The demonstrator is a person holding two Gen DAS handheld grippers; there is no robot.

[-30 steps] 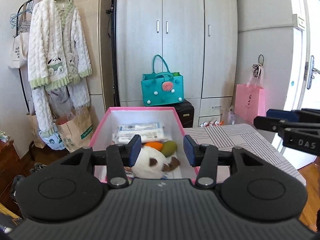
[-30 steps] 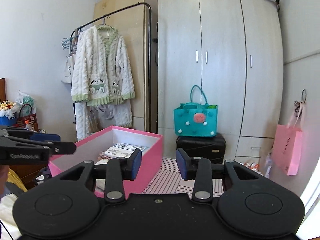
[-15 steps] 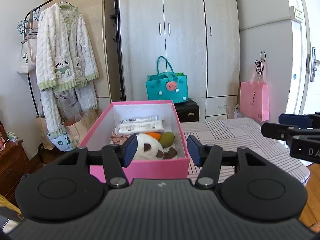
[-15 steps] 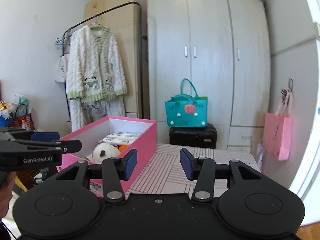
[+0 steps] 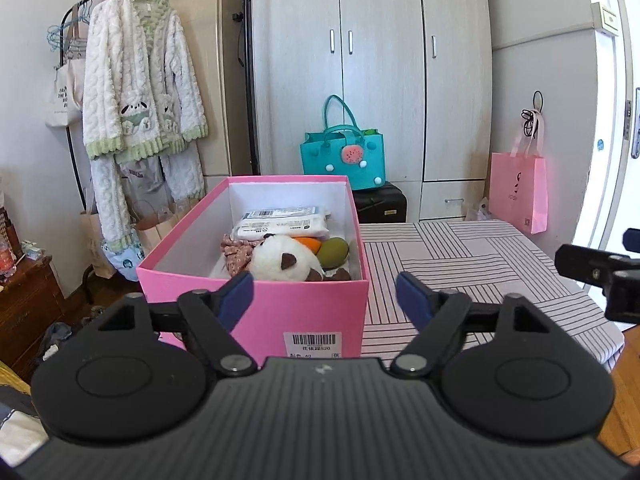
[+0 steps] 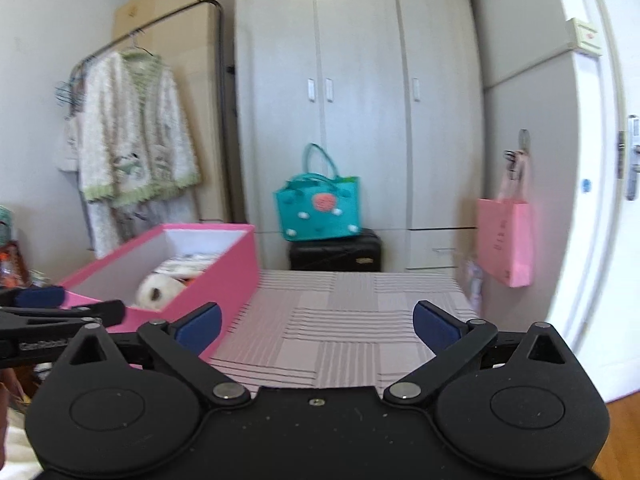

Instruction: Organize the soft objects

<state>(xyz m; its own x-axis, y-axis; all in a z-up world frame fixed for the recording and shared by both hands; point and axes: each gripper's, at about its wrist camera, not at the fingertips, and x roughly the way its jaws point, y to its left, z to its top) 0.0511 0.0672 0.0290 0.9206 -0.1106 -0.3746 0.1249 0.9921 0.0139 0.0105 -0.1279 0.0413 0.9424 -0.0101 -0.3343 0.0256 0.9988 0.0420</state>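
Note:
A pink box (image 5: 276, 308) stands on the striped table (image 5: 460, 256). Inside lie a white plush toy (image 5: 280, 260), an orange piece (image 5: 310, 243), a green soft ball (image 5: 334, 251), a floral cloth (image 5: 236, 249) and a white packet (image 5: 280, 224). My left gripper (image 5: 326, 296) is open and empty, held in front of the box's near wall. My right gripper (image 6: 316, 322) is open and empty over the table, right of the box (image 6: 224, 268). The plush toy (image 6: 158, 290) shows in the right wrist view too.
A grey wardrobe (image 5: 372, 60) stands behind, with a teal bag (image 5: 344, 160) on a black case (image 5: 380, 202). A pink paper bag (image 5: 518, 190) hangs at right. A clothes rack with a white cardigan (image 5: 140, 92) stands at left. A door is at far right.
Both grippers have drawn back from the box and opened wider. The box now sits farther ahead of the left gripper, its near wall and barcode label in view.

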